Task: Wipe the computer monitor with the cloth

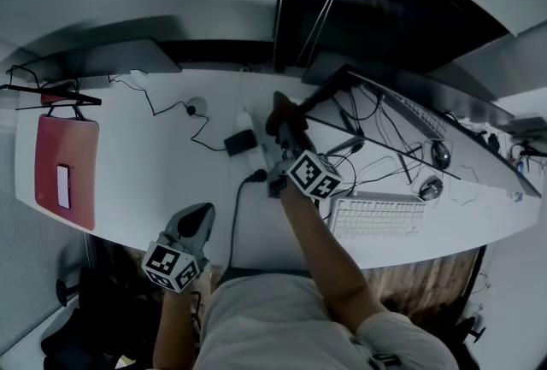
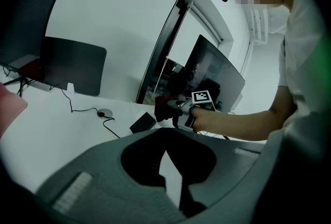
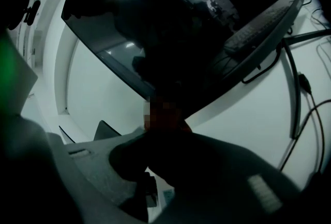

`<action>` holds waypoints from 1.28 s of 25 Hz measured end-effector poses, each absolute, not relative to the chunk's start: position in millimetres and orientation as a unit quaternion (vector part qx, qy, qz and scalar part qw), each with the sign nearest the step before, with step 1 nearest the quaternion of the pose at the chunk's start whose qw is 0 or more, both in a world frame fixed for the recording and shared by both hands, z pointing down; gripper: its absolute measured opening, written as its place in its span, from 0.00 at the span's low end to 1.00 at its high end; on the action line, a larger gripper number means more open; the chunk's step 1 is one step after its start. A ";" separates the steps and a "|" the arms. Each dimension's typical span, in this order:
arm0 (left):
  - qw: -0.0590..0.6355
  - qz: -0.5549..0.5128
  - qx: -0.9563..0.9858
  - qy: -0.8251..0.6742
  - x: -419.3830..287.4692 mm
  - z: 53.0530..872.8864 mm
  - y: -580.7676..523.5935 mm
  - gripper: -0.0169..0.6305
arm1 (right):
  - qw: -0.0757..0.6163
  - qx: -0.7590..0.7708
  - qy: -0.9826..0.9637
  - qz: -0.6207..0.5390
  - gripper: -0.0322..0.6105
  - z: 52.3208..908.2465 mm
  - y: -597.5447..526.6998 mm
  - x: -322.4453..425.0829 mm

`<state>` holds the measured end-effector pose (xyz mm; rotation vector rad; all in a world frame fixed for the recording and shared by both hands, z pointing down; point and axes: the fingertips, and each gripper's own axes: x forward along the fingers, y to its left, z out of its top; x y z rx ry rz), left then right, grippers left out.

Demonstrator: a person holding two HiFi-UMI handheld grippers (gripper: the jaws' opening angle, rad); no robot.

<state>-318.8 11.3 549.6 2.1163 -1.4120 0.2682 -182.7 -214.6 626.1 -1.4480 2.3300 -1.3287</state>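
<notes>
Dark flat computer monitor [image 1: 385, 99] stands on the white desk [image 1: 154, 155]; dark red cloth [image 1: 286, 114], clamped in the right gripper [image 1: 285, 127], sits at its left end; left gripper [image 1: 195, 227] hangs low, jaws together, empty. Wiping seems about to start; next, sweep the cloth across lightly

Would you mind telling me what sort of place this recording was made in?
Most likely an office workstation: a long white desk carries a computer monitor, a white keyboard and a mouse, with cables trailing across it.
</notes>
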 end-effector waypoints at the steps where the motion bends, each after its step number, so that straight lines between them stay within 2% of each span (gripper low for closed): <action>1: 0.288 0.101 0.792 -0.528 -318.2 550.3 11.4 0.04 | 0.043 -0.476 0.761 -0.438 0.22 630.1 -213.9 -181.7; 8: 0.291 0.107 0.794 -0.524 -316.0 553.6 12.5 0.04 | 0.034 -0.501 0.729 -0.465 0.22 664.6 -207.4 -151.3; 32: 0.280 0.119 0.815 -0.494 -246.1 541.0 6.1 0.04 | 0.043 -0.534 0.718 -0.444 0.22 650.4 -205.4 -39.4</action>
